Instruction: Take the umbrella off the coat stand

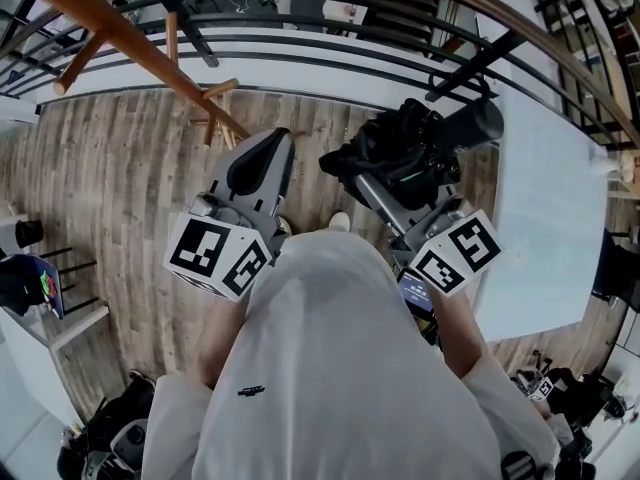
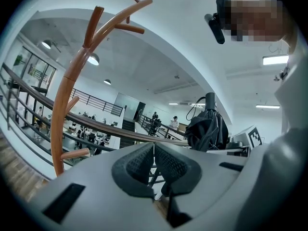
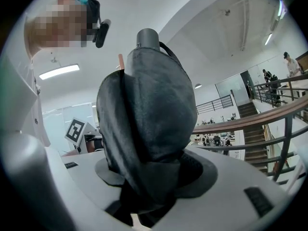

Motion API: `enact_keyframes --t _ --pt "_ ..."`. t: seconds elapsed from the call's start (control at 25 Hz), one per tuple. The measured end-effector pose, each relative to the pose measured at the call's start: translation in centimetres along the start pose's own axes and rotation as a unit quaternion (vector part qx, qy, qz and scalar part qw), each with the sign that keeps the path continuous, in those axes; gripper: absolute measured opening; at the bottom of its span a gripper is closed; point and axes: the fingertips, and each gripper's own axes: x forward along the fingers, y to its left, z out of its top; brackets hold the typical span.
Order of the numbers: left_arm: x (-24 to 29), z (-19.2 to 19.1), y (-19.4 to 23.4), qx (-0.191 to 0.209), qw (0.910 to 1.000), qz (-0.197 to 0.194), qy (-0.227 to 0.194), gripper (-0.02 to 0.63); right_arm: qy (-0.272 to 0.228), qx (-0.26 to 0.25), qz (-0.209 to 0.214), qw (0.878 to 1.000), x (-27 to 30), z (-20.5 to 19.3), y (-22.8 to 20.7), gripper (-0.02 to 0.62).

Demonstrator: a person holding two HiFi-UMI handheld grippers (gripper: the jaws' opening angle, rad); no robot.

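Note:
The black folded umbrella [image 1: 415,148] is off the wooden coat stand [image 1: 130,43] and sits between the jaws of my right gripper [image 1: 385,183], to the right of the stand. In the right gripper view the umbrella [image 3: 149,124] stands upright and fills the middle, with the right gripper [image 3: 149,177] shut on its lower part. My left gripper [image 1: 262,163] is at centre left near the stand's foot, shut with nothing in it. In the left gripper view its pads meet at the left gripper [image 2: 154,160]; the coat stand [image 2: 65,105] rises bare on the left and the umbrella [image 2: 208,129] shows on the right.
A curved railing [image 1: 300,48] with dark bars runs across the far side, just behind the stand. A white surface [image 1: 550,198] lies to the right. Bags and gear lie on the wooden floor at lower left [image 1: 110,428] and lower right [image 1: 570,398].

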Motion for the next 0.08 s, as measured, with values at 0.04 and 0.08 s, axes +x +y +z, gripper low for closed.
enact_keyframes --t 0.04,0.08 --pt "0.01 -0.36 -0.31 -0.001 1.0 -0.002 0.003 0.023 0.001 -0.003 -0.006 1.0 -0.37 -0.21 0.05 0.273" --pt "0.01 -0.74 -0.64 -0.002 1.0 -0.004 0.007 0.025 0.001 -0.005 -0.013 1.0 -0.76 -0.43 0.1 0.273"
